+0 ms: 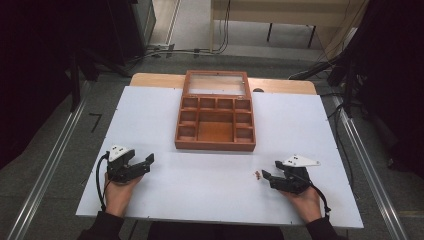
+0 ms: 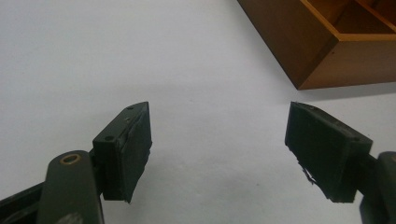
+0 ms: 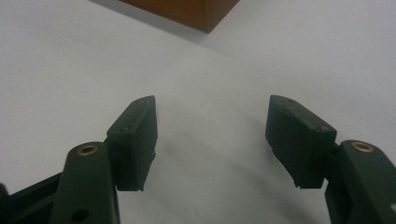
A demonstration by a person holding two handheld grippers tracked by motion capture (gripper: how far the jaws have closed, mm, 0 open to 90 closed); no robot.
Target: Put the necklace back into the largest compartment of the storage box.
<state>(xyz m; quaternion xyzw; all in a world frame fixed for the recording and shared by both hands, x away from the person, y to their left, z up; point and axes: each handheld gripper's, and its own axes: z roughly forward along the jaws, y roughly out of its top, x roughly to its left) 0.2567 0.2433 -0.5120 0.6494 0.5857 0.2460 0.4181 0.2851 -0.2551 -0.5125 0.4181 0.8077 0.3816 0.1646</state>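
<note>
While both claws rest apart on the white surface [image 1: 165, 107], a small cluster of reddish-brown bits [image 1: 257, 174] lies just beside the tips of the right claw [image 1: 268, 175], too small to identify in the high view. That claw, held in the person's right hand [image 1: 304, 201], is spread wide with nothing between its jaws; the right gripper view shows its black pads [image 3: 137, 133] well apart over bare white, with one corner of the wooden box [image 3: 187, 11] at the top edge.

Beyond the bits, toward the far side of the surface, sits the wooden compartment box [image 1: 215, 122], a brown tray with small cells along three sides of a larger central cell, all seemingly empty. Its glass-paned lid [image 1: 217, 84] stands open at the far edge of the box.

Nearer the person than the box's left corner, the left claw [image 1: 142, 161] lies in the left hand [image 1: 119, 192], likewise spread and holding nothing. The left gripper view shows its two pads [image 2: 130, 149] wide apart above the white sheet, with the near corner of the box [image 2: 322, 51] at the upper right, close to but clear of the jaws.
</note>
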